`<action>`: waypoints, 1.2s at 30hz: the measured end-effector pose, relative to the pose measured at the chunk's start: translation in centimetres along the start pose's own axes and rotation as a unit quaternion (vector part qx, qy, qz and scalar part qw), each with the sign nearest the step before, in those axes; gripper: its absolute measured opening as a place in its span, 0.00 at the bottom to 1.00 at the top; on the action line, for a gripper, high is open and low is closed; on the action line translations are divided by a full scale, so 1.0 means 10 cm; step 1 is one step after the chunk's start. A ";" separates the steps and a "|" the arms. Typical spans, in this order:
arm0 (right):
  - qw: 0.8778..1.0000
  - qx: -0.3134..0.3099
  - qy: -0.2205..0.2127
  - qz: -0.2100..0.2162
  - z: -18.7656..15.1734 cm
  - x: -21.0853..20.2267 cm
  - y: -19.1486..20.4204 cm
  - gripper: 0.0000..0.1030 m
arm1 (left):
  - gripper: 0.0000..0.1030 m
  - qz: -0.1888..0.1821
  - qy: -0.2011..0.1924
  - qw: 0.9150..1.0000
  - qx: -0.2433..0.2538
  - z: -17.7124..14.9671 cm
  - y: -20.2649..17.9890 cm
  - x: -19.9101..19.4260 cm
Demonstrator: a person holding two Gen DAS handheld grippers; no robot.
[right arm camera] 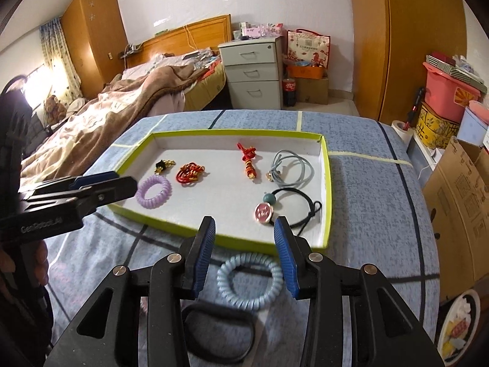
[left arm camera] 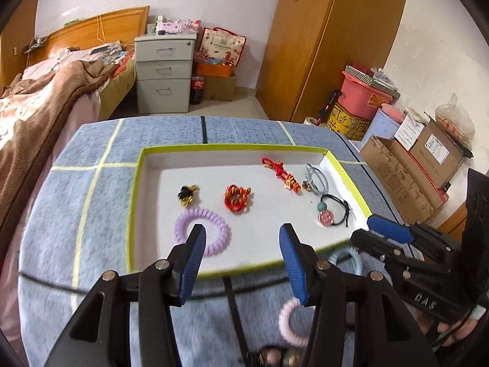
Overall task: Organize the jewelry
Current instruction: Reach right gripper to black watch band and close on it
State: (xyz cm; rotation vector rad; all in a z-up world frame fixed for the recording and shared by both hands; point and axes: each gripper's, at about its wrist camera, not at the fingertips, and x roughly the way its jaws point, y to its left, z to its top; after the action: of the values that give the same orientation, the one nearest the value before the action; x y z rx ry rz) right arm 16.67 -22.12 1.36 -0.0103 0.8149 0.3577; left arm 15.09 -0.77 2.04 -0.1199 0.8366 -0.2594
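A white tray with a lime rim [left arm camera: 136, 183] [right arm camera: 328, 183] lies on the blue cloth. In it lie a purple coil tie [left arm camera: 214, 229] [right arm camera: 152, 191], a black-gold charm [left arm camera: 187, 195], a red bracelet [left arm camera: 237, 198], a red knot charm [left arm camera: 281, 174], a grey tie [right arm camera: 292, 165] and a black tie with a pink disc [right arm camera: 266, 212]. My left gripper [left arm camera: 243, 244] is open and empty above the tray's near edge. My right gripper [right arm camera: 244, 238] is open above a light-blue coil tie [right arm camera: 249, 279] on the cloth. A pink coil tie [left arm camera: 288, 324] lies under the left gripper.
A black band [right arm camera: 218, 335] lies on the cloth near the right gripper. Beads [left arm camera: 275, 357] lie at the near cloth edge. A bed stands to the left, a grey drawer unit [left arm camera: 165, 73] behind, cardboard boxes [left arm camera: 406, 177] to the right.
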 end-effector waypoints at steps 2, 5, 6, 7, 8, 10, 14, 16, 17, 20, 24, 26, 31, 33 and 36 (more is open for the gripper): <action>1.000 0.003 -0.001 0.000 -0.05 -0.05 0.01 0.40 | 0.51 0.002 -0.004 1.000 -0.002 -0.07 0.01 -0.09; 1.000 0.002 -0.001 0.000 -0.13 -0.11 0.03 0.40 | 0.51 0.002 -0.009 1.000 -0.004 -0.17 0.05 -0.18; 1.000 0.002 0.000 0.000 -0.16 -0.12 0.04 0.40 | 0.51 0.004 -0.009 1.000 -0.006 -0.22 0.06 -0.21; 1.000 0.002 0.002 0.000 -0.20 -0.14 0.05 0.40 | 0.51 0.005 -0.009 1.000 -0.008 -0.25 0.08 -0.22; 1.000 0.000 0.002 0.000 -0.23 -0.16 0.05 0.40 | 0.51 0.006 -0.009 1.000 -0.011 -0.29 0.10 -0.25; 1.000 -0.008 0.008 -0.001 -0.31 -0.19 0.06 0.40 | 0.51 0.003 -0.007 1.000 -0.014 -0.36 0.12 -0.29; 1.000 -0.017 0.020 -0.017 -0.44 -0.23 0.04 0.40 | 0.51 0.005 -0.012 1.000 -0.028 -0.53 0.20 -0.39; 0.999 -0.014 0.029 -0.015 -0.50 -0.23 0.01 0.40 | 0.51 0.002 -0.011 0.999 -0.031 -0.61 0.23 -0.41; 0.999 -0.013 0.034 -0.014 -0.52 -0.23 0.00 0.40 | 0.51 0.004 -0.011 0.999 -0.036 -0.66 0.25 -0.43; 0.999 -0.013 0.050 -0.013 -0.60 -0.18 -0.02 0.40 | 0.51 0.001 -0.009 0.999 -0.046 -0.76 0.29 -0.45; 0.998 -0.012 0.057 -0.010 -0.63 -0.17 0.00 0.40 | 0.51 0.003 -0.003 0.999 -0.049 -0.86 0.31 -0.45; 0.998 -0.011 0.065 -0.012 -0.62 -0.13 -0.01 0.40 | 0.51 0.002 -0.002 0.999 -0.049 -0.90 0.31 -0.46; 0.997 0.000 0.074 -0.013 -0.65 -0.08 -0.04 0.40 | 0.52 0.002 0.000 0.998 -0.057 -0.96 0.33 -0.47; 0.997 0.000 0.073 -0.019 -0.65 -0.09 -0.04 0.40 | 0.51 0.002 0.001 0.998 -0.058 -0.98 0.34 -0.47; 0.997 -0.006 0.073 -0.023 -0.67 -0.10 -0.01 0.33 | 0.52 -0.002 0.002 0.998 -0.059 -1.00 0.34 -0.47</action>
State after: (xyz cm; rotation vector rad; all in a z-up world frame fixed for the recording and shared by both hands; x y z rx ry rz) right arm 11.38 -23.49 -2.55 -0.0660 0.9549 0.3208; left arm 5.20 3.79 -1.93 -0.2310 0.8557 -0.2137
